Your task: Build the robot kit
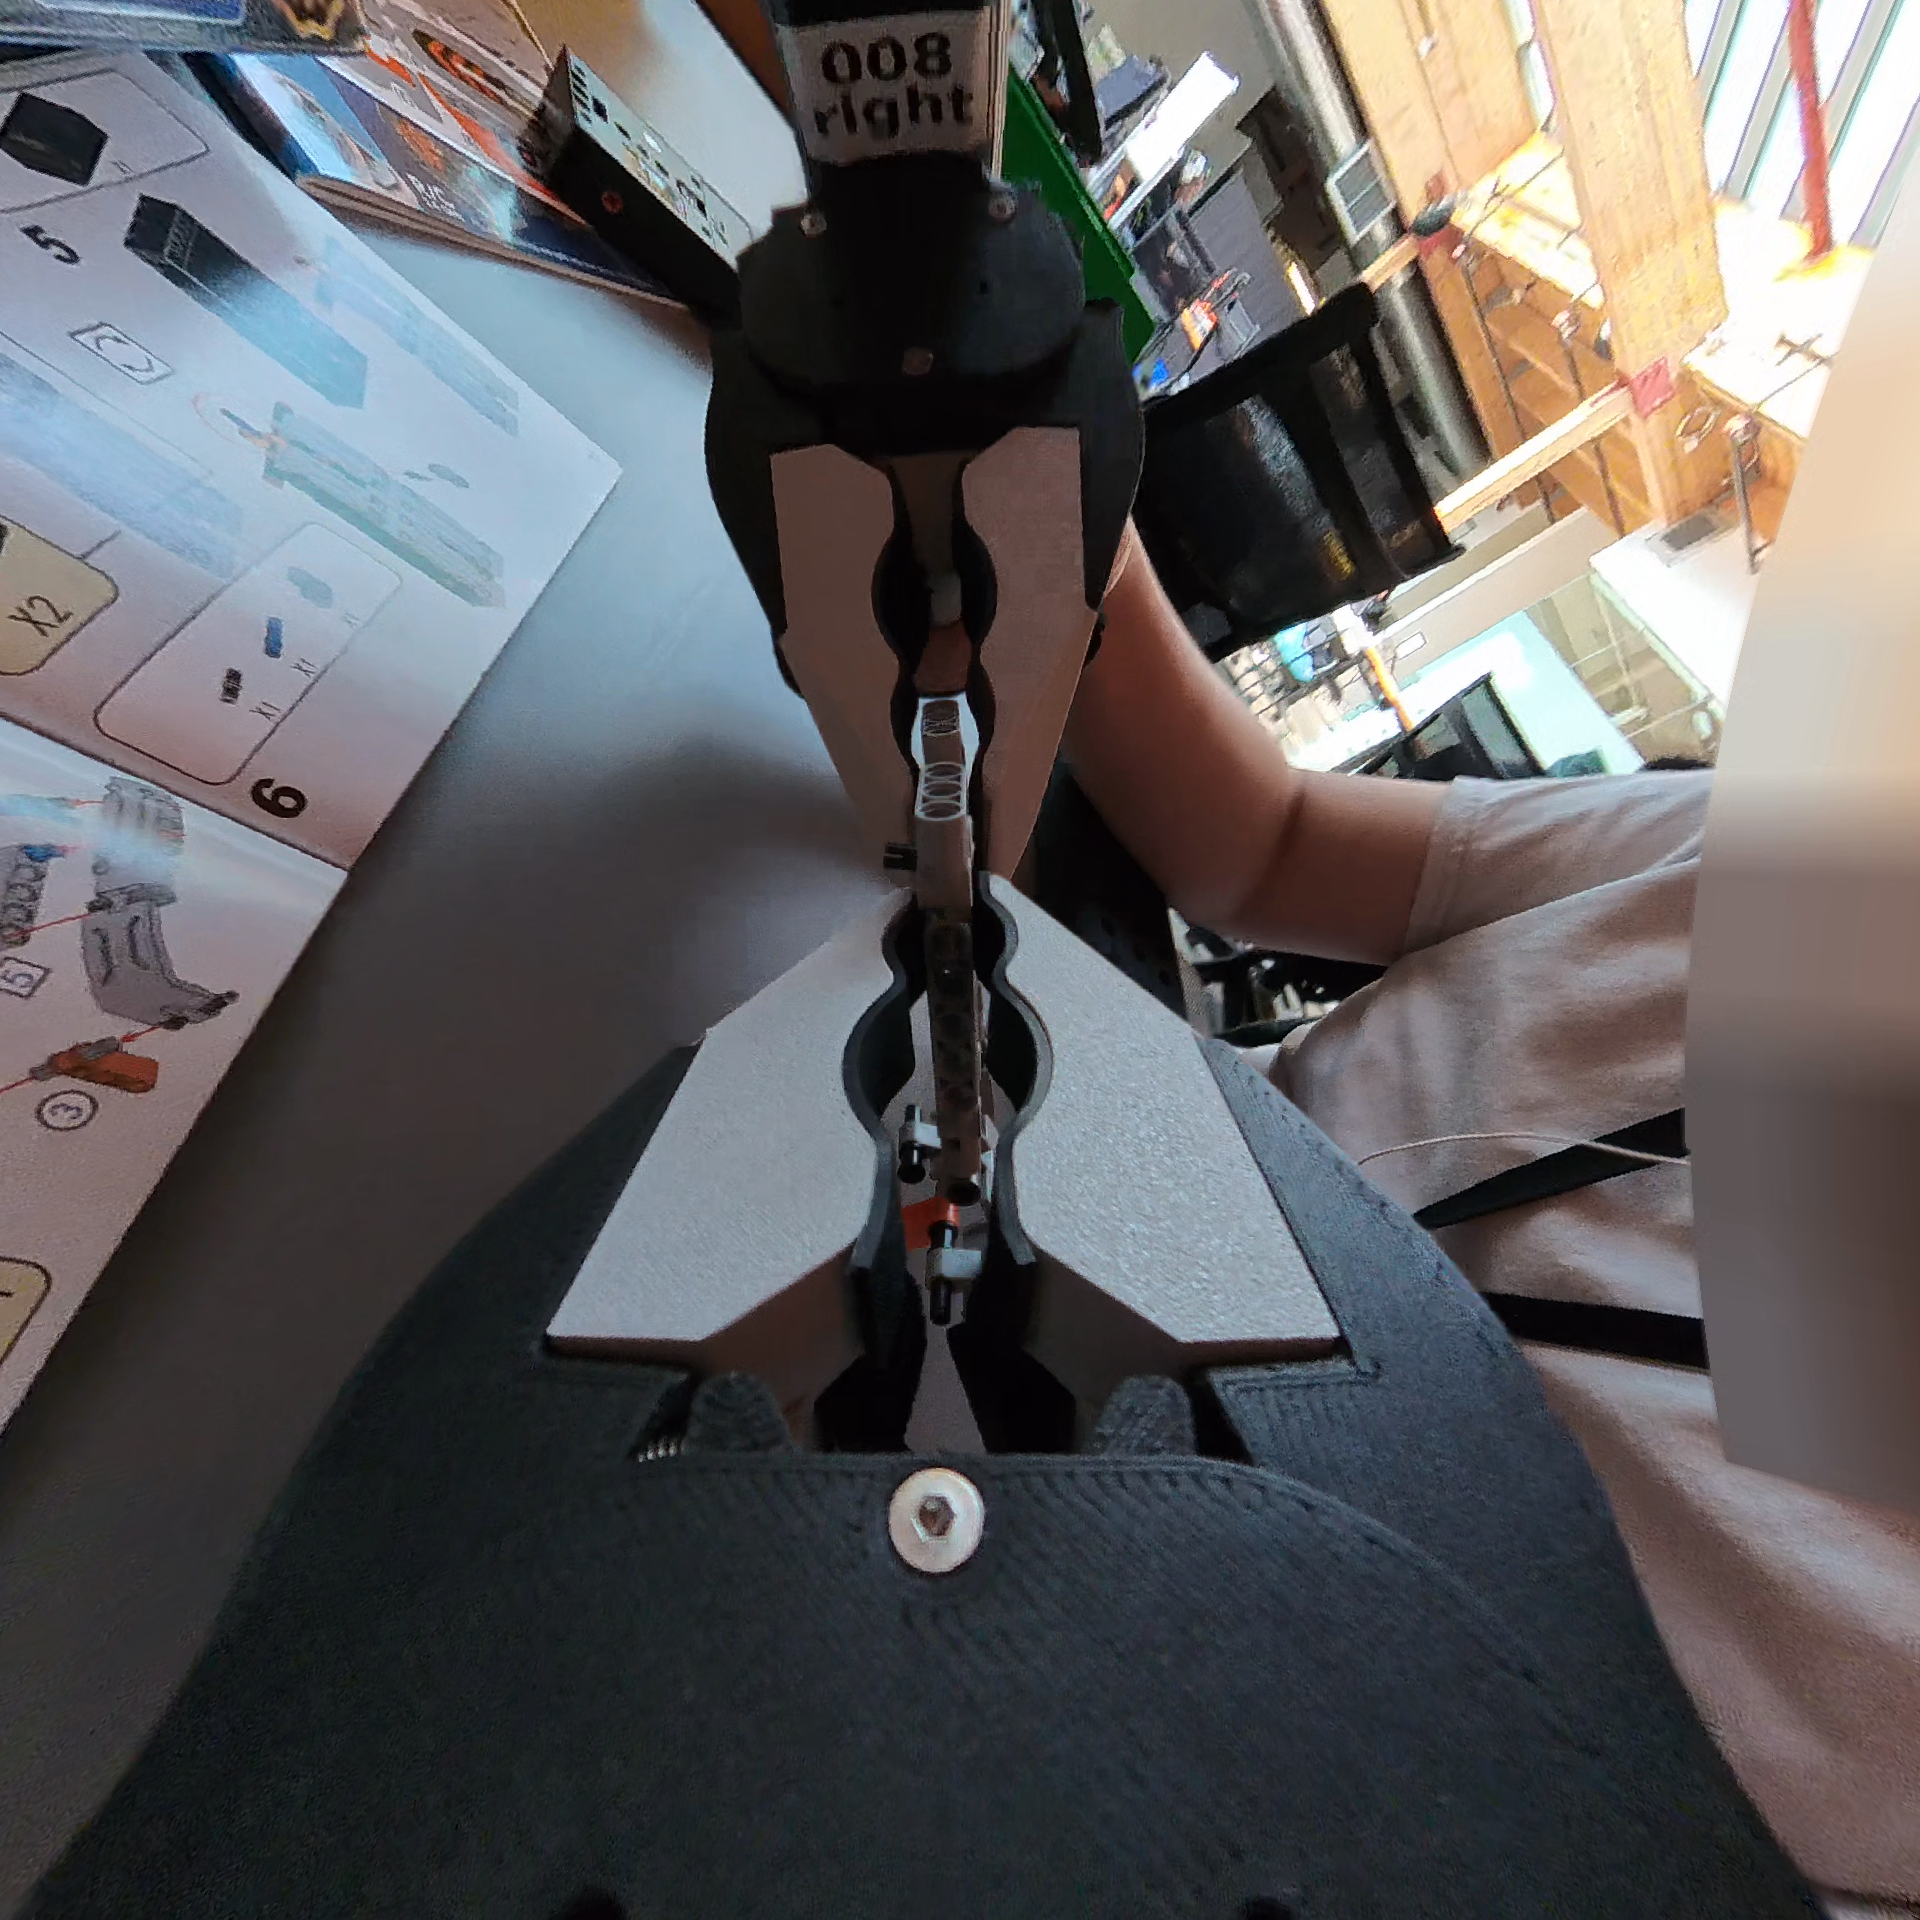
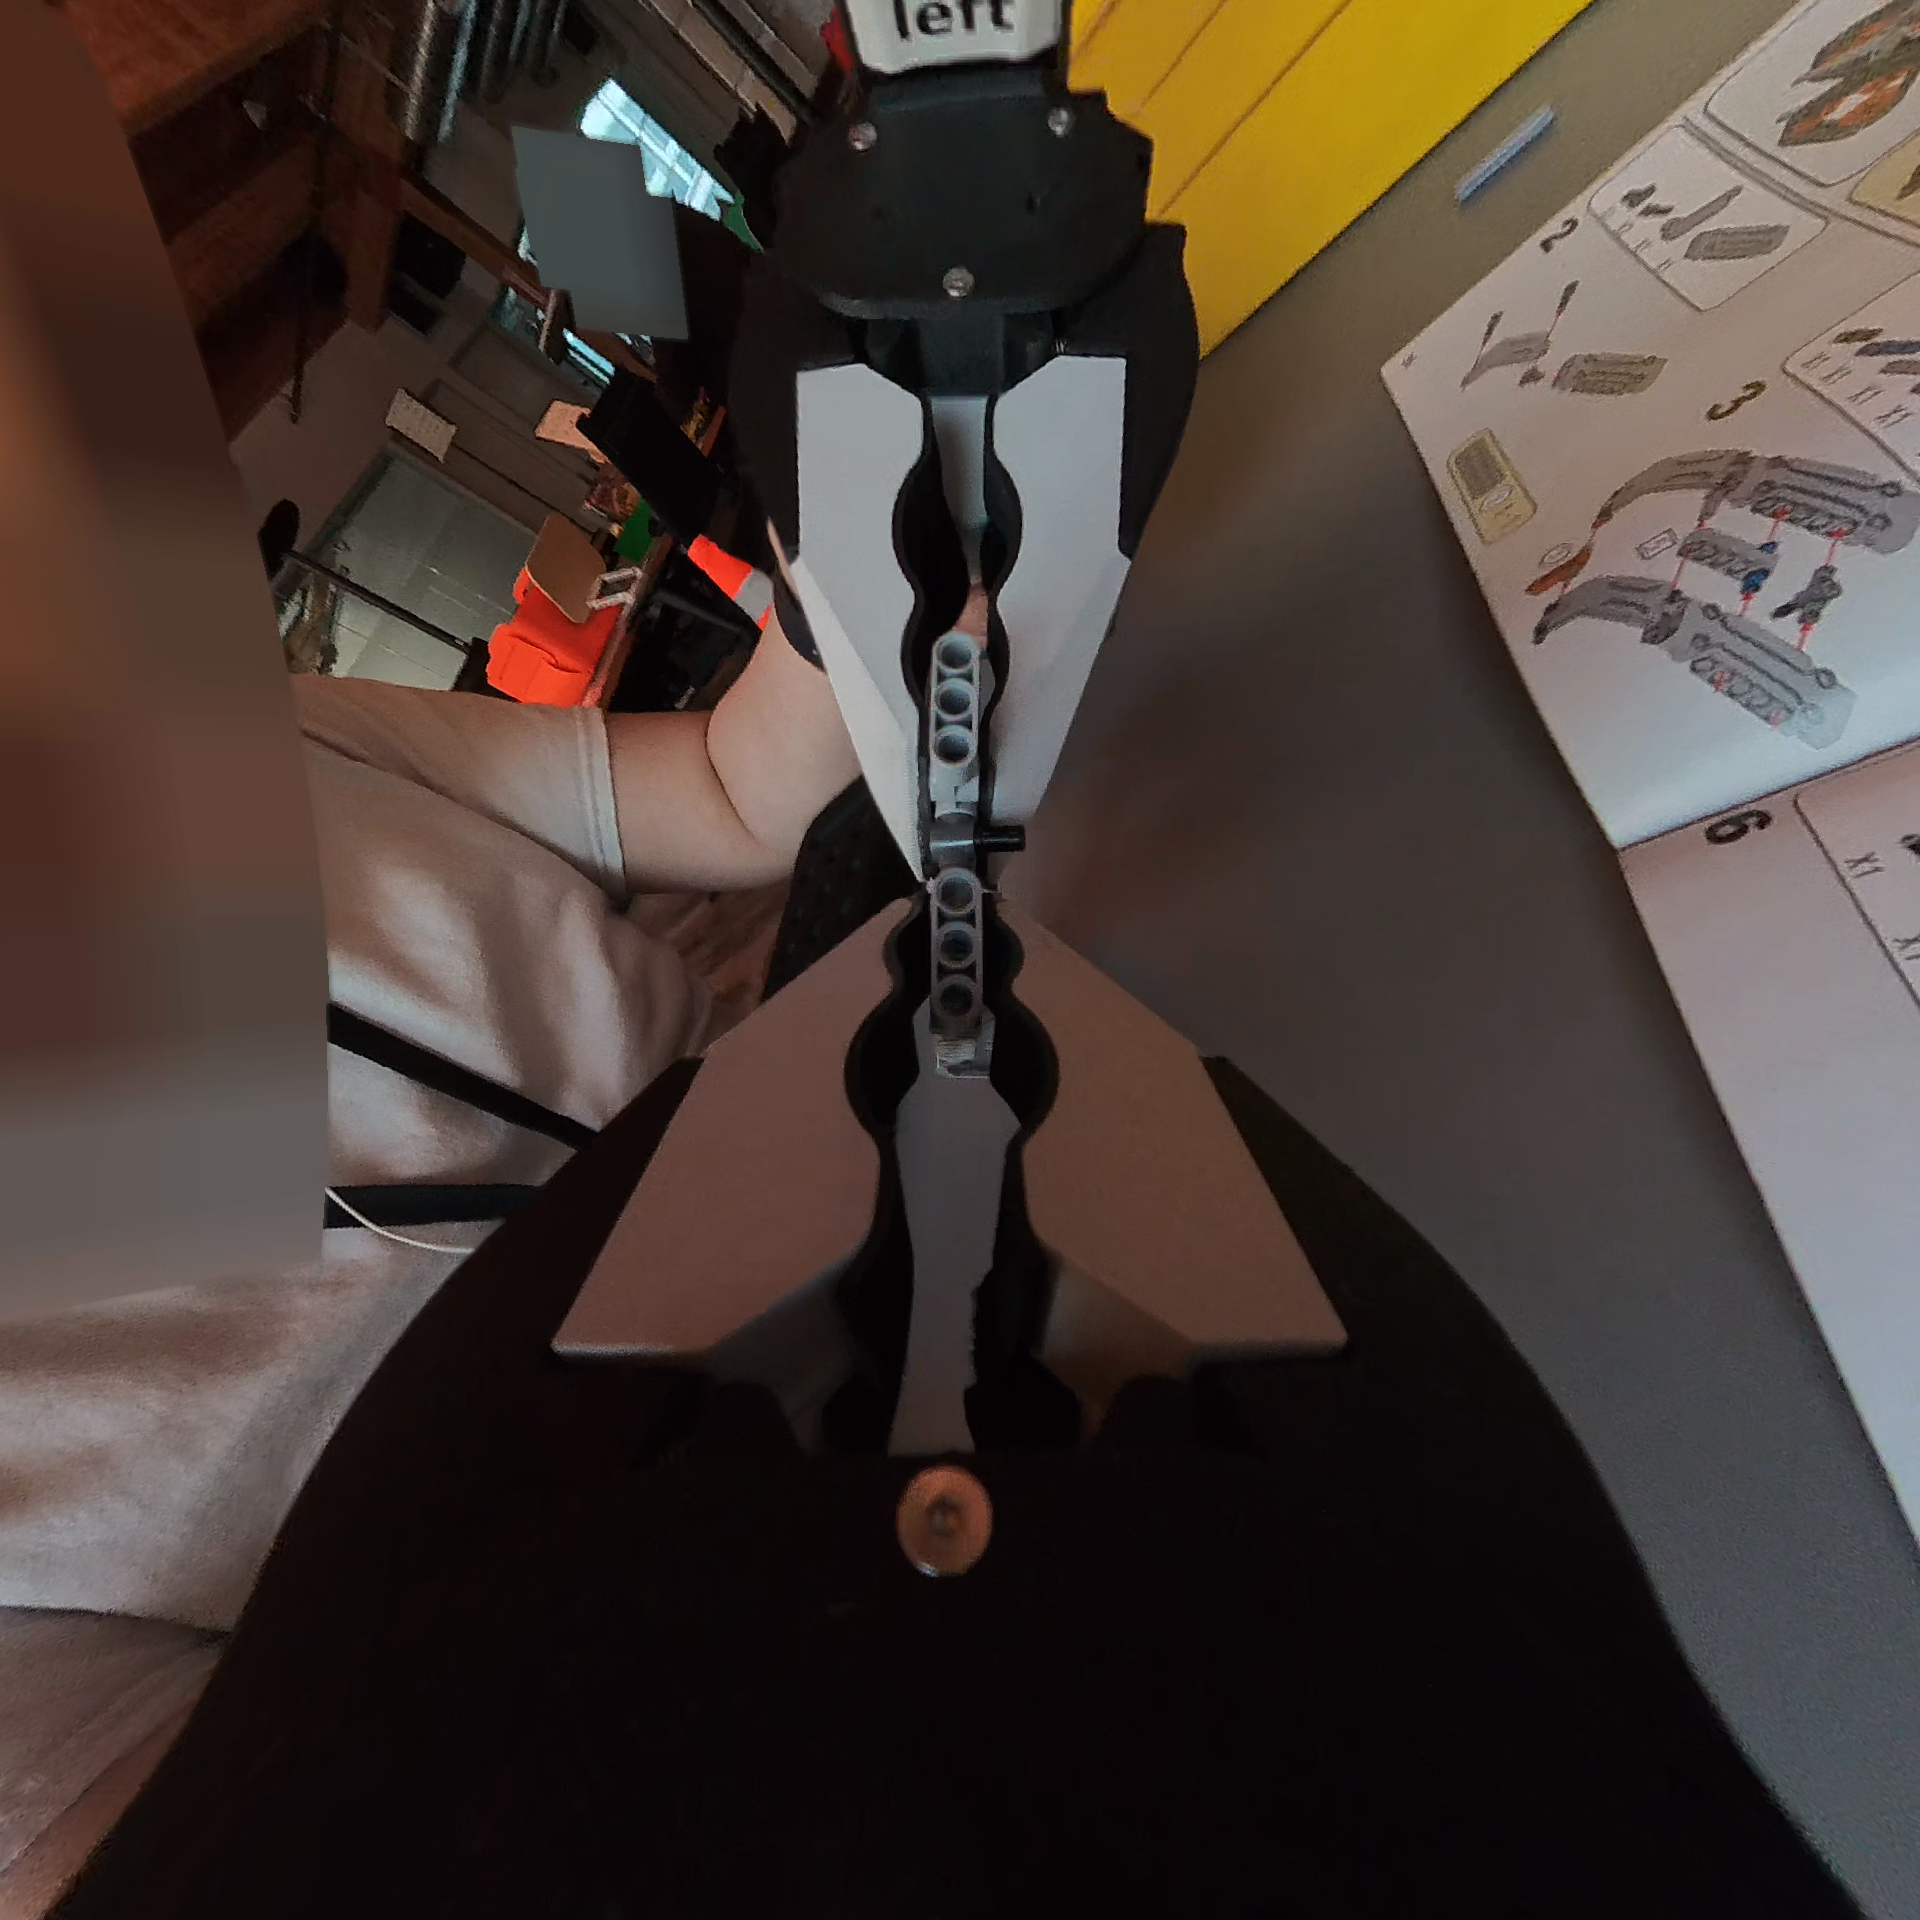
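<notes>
Left gripper (image 1: 940,935) and right gripper (image 2: 958,925), tip to tip, both clamp one grey holed beam assembly (image 2: 957,831); black pin (image 2: 1003,837) protrudes between them.

The left gripper (image 1: 940,904) is seen in black with pale grey fingers (image 1: 769,1164), and the same colours are carried by the right gripper (image 2: 961,914). The holed beam (image 2: 958,951) is coloured light grey, with a small black pin (image 2: 1000,837). The bench (image 1: 582,914) is plain grey. The instruction sheet (image 2: 1662,436) is printed white with grey drawings. A yellow cabinet (image 2: 1299,114) is shown behind.
</notes>
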{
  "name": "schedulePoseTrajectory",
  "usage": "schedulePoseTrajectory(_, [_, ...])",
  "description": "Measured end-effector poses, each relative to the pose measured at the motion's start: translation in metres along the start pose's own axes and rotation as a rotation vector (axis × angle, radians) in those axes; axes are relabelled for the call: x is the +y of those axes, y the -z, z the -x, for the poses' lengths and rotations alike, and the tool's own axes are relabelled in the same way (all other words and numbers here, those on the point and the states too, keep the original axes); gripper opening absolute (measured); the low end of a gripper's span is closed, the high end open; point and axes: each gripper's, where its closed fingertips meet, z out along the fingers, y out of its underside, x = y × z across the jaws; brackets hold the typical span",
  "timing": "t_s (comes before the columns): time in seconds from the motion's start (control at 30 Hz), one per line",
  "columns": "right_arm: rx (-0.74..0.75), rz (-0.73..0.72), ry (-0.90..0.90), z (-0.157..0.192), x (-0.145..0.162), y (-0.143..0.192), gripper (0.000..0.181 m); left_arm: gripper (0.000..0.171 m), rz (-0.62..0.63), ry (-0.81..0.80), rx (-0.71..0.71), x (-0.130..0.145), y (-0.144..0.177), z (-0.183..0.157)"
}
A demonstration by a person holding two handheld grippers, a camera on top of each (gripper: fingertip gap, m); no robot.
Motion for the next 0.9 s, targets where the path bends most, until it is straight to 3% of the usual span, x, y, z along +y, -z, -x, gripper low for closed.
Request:
schedulePoseTrajectory(0.1, [-0.041, -0.089, -0.015, 0.002, -0.014, 0.001, 0.004, 0.005, -0.09, 0.053, 0.058, -0.012, 0.009, 0.0])
schedulePoseTrajectory(0.4, [-0.079, -0.166, -0.047, 0.002, -0.02, 0.004, 0.004, 0.004, -0.16, 0.142, 0.14, -0.02, 0.011, 0.001])
schedulePoseTrajectory(0.9, [-0.01, -0.396, -0.135, -0.019, -0.046, 0.007, 0.004, 0.005, -0.335, 0.134, -0.011, -0.038, 0.028, 0.021])
